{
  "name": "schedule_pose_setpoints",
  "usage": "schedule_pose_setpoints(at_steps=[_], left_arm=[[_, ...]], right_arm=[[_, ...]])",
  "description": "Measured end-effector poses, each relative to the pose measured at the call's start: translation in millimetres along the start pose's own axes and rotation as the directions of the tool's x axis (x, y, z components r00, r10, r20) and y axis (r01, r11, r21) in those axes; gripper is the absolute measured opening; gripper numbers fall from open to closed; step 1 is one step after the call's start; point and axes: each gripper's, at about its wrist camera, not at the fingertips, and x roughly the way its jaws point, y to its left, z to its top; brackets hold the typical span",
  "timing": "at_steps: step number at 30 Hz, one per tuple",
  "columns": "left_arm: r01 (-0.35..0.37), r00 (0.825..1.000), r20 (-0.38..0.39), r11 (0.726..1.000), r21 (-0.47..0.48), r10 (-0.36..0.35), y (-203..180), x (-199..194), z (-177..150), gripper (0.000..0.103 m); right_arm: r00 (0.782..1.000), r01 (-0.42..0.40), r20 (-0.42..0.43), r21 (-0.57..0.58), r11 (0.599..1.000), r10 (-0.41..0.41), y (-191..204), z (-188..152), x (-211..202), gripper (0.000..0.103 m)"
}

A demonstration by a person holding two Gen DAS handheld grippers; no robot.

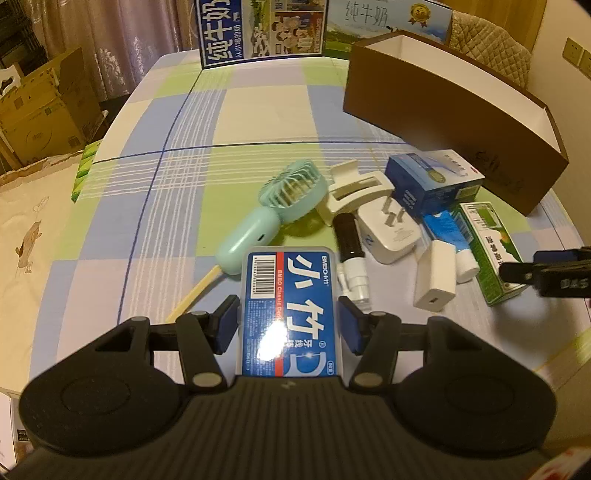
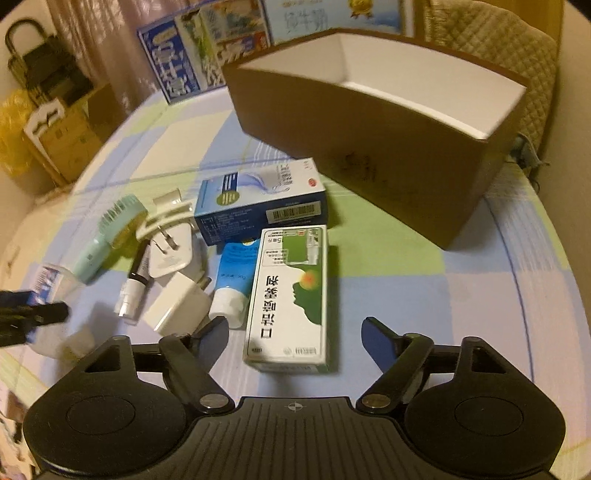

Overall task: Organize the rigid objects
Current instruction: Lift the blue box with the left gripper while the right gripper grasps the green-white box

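Note:
My left gripper [image 1: 289,320] is shut on a blue dental-floss box [image 1: 288,314] and holds it above the table. My right gripper [image 2: 295,334] is open, its jaws on either side of the near end of a green-and-white medicine box [image 2: 291,295] that lies on the table. A pile lies between them: a mint hand fan [image 1: 273,206], a white plug [image 1: 391,232], a white charger [image 1: 436,282], a blue tube [image 2: 234,280], a black spray bottle [image 1: 349,240] and a blue carton [image 2: 258,203]. The brown open box [image 2: 369,147] stands behind.
Milk cartons [image 1: 258,29] stand at the table's far edge. Cardboard boxes [image 1: 40,110] sit on the floor to the left. A quilted chair back [image 2: 509,40] is behind the brown box. The checked tablecloth [image 1: 240,110] covers the table.

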Motion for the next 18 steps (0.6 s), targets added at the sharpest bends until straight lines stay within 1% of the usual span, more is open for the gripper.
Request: schedule_pose_setpoints(at_steps=[1,3,4,7,11,15,17,18], left_arm=[[-0.001,1.0,-0.003,1.0,-0.001,0.001,2,0,-1,0.053],[0.001,1.0,-0.011,1.0,-0.004,-0.001,6,2,-2,0.053],[0.003,1.0,-0.018,1.0,-0.006,-0.003,7,3,-3,0.053],[0.009,1.0,-0.029,1.0,-0.006,-0.01,10,6,-4,0.053],[0.025,0.999,-0.039,1.0,-0.007,-0.026,11,7,-6,0.053],[0.041,0.998,-0.046,0.999,0.003,-0.041,9,9,-6,0.053],[0.046,0.998,-0.049,0.999,0.004,-0.046,8,11,-5,0.053],[0.05,0.998,-0.05,0.999,0.006,-0.049,7,12,-4,0.053]], right_arm=[[1.0,0.012,-0.011,-0.009,1.0,-0.012,2,0,5,0.075],[0.999,0.021,-0.027,-0.033,0.999,-0.022,4,-3,15,0.068],[0.999,0.019,-0.037,-0.042,0.999,-0.021,5,-5,18,0.053],[0.998,0.036,-0.04,-0.066,0.997,-0.039,7,-10,14,0.054],[0.996,0.009,-0.088,-0.053,0.999,-0.014,6,-26,-1,0.054],[0.994,-0.027,-0.103,0.017,0.999,0.028,1,-36,-13,0.055],[0.995,-0.018,-0.101,0.032,0.999,0.021,2,-33,-11,0.06],[0.995,-0.004,-0.101,0.033,0.999,0.008,3,-30,-10,0.06]])
